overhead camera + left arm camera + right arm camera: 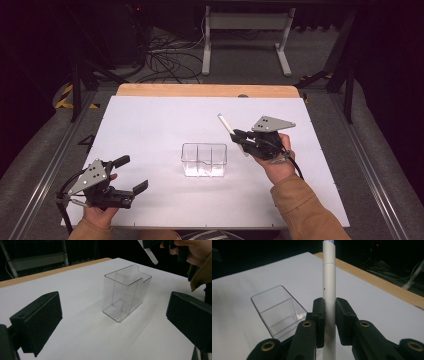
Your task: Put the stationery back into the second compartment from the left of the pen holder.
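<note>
The box (204,160) stands on my tabletop (150,125) about midway between its left and right edges, somewhat nearer the front edge than the back. My left tool (134,174) sits by the front left corner, left of the box and well apart from it, its jaws pointing toward the box. My right tool (237,135) is right of the box, above the tabletop, toward the right edge. The pen (225,123) is clamped between its jaws, its free end reaching up and back, behind the box's right end.
</note>
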{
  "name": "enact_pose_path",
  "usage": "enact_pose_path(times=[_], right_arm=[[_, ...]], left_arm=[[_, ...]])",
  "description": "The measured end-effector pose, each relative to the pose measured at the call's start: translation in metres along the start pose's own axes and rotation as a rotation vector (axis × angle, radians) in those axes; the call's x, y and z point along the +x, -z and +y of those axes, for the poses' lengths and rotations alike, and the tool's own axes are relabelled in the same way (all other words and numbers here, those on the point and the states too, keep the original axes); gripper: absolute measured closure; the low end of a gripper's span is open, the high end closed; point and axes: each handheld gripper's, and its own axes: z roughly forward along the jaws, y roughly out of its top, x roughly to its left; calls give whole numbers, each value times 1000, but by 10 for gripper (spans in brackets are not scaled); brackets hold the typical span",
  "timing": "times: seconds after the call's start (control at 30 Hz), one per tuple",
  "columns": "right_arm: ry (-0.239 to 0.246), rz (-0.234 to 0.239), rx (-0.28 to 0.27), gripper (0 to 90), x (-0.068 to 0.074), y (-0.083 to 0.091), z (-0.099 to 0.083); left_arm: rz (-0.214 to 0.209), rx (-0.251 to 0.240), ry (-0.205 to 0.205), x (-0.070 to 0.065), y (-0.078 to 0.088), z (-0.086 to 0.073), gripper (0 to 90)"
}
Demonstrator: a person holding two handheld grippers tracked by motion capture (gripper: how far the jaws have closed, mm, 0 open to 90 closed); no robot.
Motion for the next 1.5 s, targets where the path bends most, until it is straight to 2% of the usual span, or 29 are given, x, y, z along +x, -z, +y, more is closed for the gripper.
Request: enact_pose_path(times=[0.23,0.7,1.07,1.17,1.5], right_arm=[[19,4,-81,791,7,3,1],[28,70,-206,790,24,4,12],[58,106,-244,791,42,-16,17],[54,117,-248,791,47,-24,17],[37,129,-242,790,53,-46,13]], left_arm=[[1,-3,1,0,0,0,10],[-2,-1,-4,1,0,0,10],[-4,-1,-2,1,0,-1,11],[-6,-1,8,1,0,-1,10],[-8,0,5,1,1,-1,11]])
